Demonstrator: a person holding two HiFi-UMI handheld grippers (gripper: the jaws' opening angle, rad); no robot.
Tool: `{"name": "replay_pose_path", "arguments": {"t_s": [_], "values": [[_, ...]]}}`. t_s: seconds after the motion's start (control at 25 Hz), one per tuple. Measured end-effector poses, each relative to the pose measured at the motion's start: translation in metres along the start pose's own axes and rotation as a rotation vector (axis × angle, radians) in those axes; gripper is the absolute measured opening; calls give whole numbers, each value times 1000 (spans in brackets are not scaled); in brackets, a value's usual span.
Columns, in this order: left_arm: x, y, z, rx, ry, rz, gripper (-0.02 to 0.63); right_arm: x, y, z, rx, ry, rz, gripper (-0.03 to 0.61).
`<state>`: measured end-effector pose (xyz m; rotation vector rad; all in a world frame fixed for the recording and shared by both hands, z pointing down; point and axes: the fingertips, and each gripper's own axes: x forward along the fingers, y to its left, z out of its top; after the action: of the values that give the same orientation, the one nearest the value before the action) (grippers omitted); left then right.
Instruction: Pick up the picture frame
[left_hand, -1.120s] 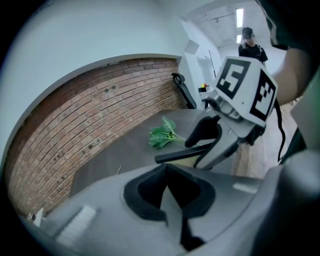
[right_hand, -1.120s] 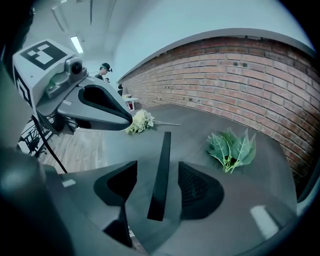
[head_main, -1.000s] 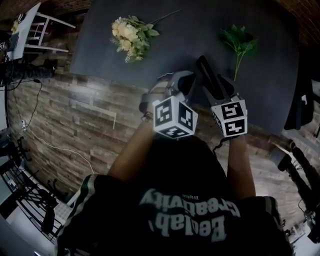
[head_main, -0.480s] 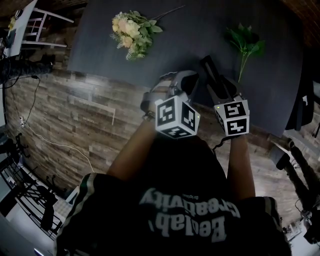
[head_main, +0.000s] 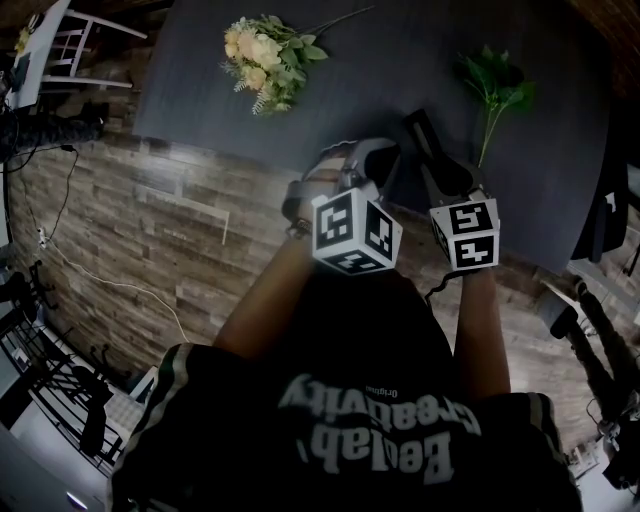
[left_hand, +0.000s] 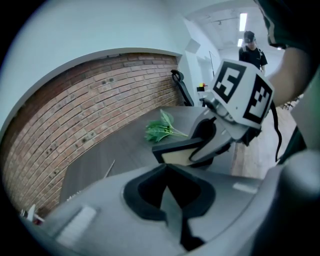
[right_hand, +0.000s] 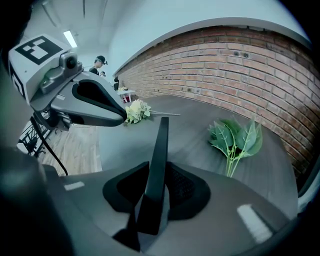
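Edgewise, the picture frame is caught between the closing jaws of the right gripper; the left gripper is kept clenched, empty.

Dim, murky light; fisheye-warped edges

A workroom or studio, not a home: bare brick wall, ceiling strip light, plank floor, one dark surface.

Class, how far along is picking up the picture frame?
Done: the right gripper is at the picture frame. In hand: its jaws are closing with the frame edge-on between them. Remaining: lifting it clear of the table; no view shows that yet. The left gripper has its jaws together, empty.
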<state>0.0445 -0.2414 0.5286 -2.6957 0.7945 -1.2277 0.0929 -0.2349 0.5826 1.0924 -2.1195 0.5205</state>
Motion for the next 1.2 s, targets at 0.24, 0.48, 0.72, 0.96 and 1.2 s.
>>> {"name": "replay_pose_path", "arguments": {"t_s": [0.24,0.48,0.72,0.96,1.2], "values": [[0,1,-1,-5,1,5,5,1,-2,-3,-15,4,-16,37],[0,1,-1,-8,1,7,3,0,-2,-3,-57,19,-34,26],[1,1,-2,-8,3,11,3,-1,-2,-3,-73,13,-35,25],[1,2,-1,-6,2,13,5,-5,-4,5,-61,-21,-37,23],[0,3,4,3,1,18,3,-11,-6,10,-56,-42,-39,23]]}}
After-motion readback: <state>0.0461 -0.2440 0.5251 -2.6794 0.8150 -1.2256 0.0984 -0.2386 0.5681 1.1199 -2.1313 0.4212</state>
